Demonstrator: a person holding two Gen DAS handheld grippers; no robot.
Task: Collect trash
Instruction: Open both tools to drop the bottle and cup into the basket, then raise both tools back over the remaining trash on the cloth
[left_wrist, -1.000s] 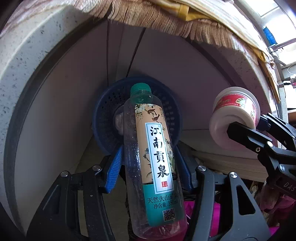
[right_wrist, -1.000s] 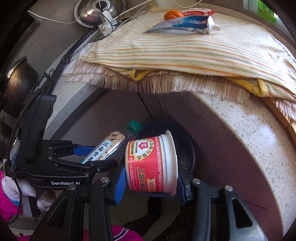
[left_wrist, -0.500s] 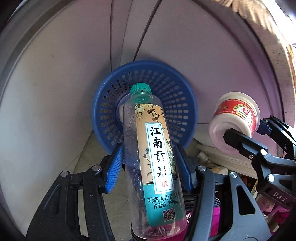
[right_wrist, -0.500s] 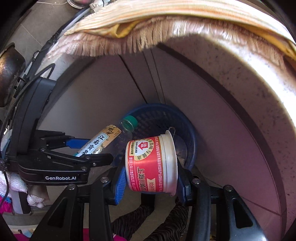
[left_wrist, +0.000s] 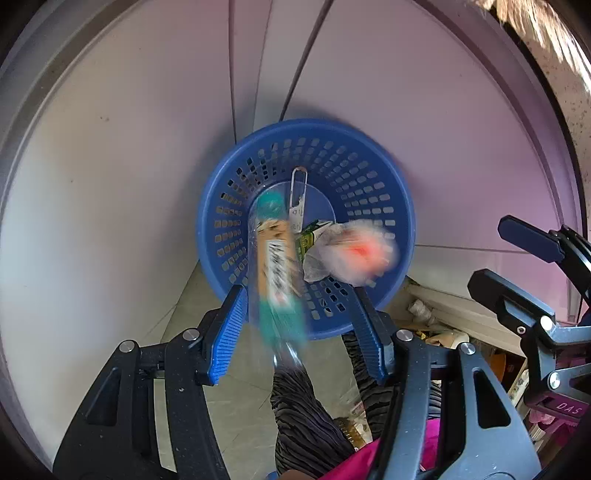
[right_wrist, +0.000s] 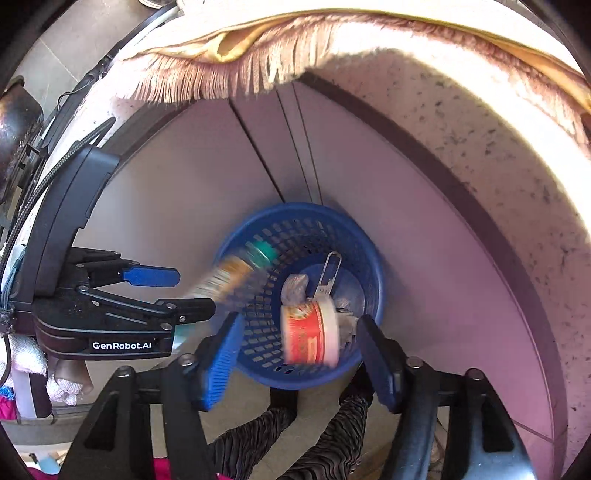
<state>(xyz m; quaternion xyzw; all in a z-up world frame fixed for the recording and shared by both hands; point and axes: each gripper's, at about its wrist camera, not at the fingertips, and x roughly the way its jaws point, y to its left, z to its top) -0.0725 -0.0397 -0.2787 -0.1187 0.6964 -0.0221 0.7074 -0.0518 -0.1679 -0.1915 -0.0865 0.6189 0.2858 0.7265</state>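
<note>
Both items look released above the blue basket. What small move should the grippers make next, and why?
Probably lift both away. The bottle and cup are blurred, falling into the basket; the left gripper and right gripper, jaws just opened, hold nothing.

The left gripper stands open at six o'clock. A blurred bottle is between its blue pads, touching neither, over the blue basket. A blurred red-and-white cup lies toward three o'clock.
</note>
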